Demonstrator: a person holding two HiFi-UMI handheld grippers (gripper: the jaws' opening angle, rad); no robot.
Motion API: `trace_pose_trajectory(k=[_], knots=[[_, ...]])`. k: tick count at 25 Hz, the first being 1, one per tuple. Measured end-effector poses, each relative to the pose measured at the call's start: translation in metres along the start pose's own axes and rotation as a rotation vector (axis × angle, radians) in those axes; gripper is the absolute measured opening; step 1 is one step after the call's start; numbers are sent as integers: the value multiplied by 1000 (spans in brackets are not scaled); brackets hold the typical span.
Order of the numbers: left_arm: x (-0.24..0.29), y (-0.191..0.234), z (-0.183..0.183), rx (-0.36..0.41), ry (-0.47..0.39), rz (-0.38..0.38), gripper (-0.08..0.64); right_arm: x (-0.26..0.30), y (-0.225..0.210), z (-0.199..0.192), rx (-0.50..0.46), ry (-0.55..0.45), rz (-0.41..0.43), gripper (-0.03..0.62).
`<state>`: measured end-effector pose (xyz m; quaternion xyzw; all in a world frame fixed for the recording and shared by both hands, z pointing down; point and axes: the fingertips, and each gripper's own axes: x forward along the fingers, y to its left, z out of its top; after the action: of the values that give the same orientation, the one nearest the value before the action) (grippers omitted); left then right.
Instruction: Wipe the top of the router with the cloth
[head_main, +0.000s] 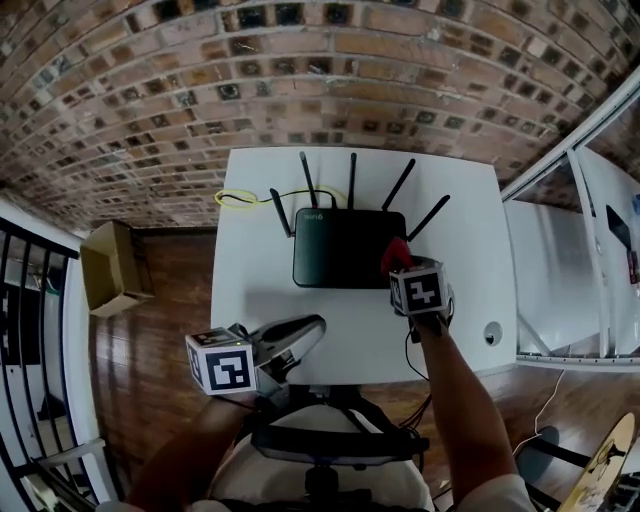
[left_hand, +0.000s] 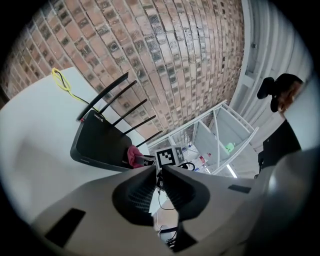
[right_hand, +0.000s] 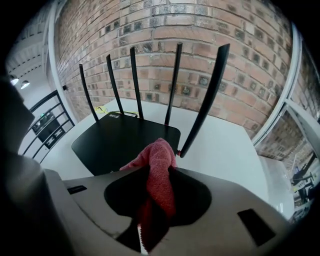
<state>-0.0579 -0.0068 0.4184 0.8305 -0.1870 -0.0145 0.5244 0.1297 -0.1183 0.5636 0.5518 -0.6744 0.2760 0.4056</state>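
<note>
Head view: the black router sits mid-tabletop, antennas toward the brick wall. The right tongs bring a red cloth to its near right corner, while the left tongs hang off the near edge. Left gripper view: its tongs are closed together on nothing. Right gripper view: those tongs are clamped on the cloth, just over the router's near edge. The wipe looks barely begun, with nearly the whole top left to cover.
</note>
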Motion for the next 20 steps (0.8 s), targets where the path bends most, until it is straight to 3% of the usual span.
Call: trace_pose_trajectory(k=[7,12,17,20], knots=[[10,-7,-10,3,-13,13,43,-5,-27,-14,23,11,-3,126],[15,-8,-14,7,-17,17,43,-13,-43,-19,-30,19,-70,126],[15,-6,-16,3,-23,30,43,-34,-39,5,-80,-82,-102,126],[12,-6,-14,-4,-34,36,43,-43,-16,27,-118,-155,-66,126]])
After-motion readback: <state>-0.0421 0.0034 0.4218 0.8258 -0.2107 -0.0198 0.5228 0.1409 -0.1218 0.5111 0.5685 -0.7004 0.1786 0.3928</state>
